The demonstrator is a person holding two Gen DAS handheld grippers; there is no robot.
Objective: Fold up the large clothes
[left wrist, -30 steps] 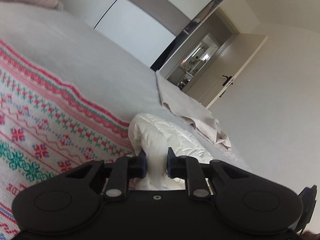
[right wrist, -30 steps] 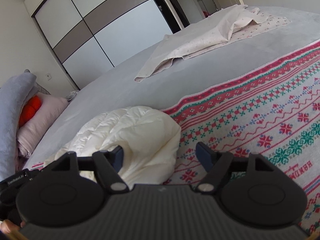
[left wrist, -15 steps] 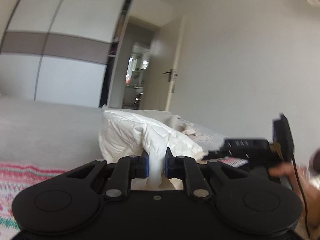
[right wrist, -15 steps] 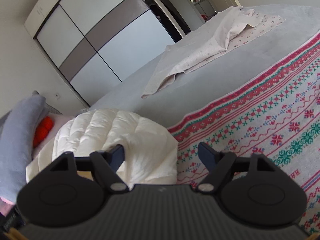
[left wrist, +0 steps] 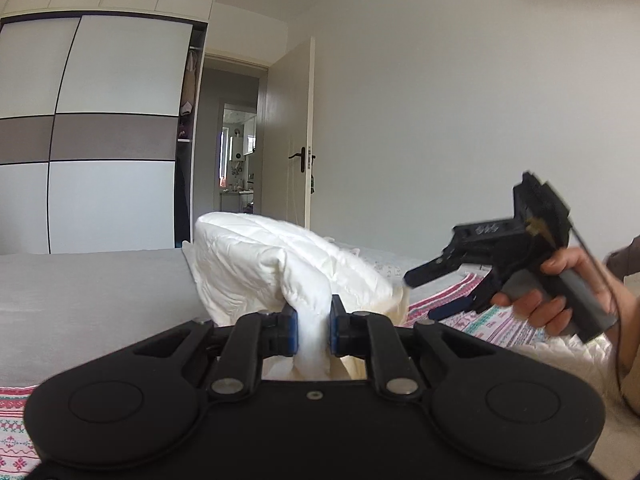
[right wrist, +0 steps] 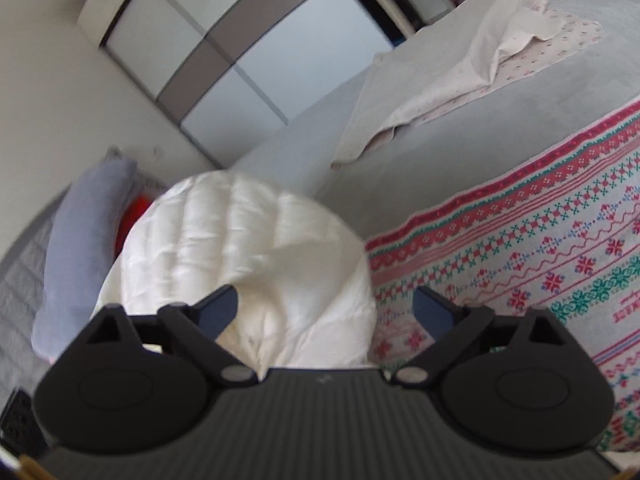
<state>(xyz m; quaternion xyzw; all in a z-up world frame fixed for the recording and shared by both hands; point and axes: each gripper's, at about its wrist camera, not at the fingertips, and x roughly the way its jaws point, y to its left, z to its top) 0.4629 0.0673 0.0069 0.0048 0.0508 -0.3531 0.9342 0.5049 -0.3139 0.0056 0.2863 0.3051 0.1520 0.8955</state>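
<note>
A white quilted puffer jacket (left wrist: 276, 272) is lifted off the bed. My left gripper (left wrist: 313, 326) is shut on a fold of it, the fabric pinched between the blue pads. In the right wrist view the jacket (right wrist: 248, 248) bulges up in front of my right gripper (right wrist: 326, 306), whose jaws stand wide open and empty just above the fabric. The right gripper also shows in the left wrist view (left wrist: 448, 292), held in a hand to the right of the jacket.
A patterned red, green and white blanket (right wrist: 532, 248) covers the near part of the grey bed (right wrist: 460, 152). A pale sheet (right wrist: 452, 80) lies crumpled at the far side. A grey pillow (right wrist: 80, 236) is on the left. A wardrobe (left wrist: 88, 136) and open door (left wrist: 290, 136) stand beyond.
My left gripper has lifted the jacket fold and levelled out to face the room. The jacket has risen in the right view. My right gripper has stayed open, close to the jacket.
</note>
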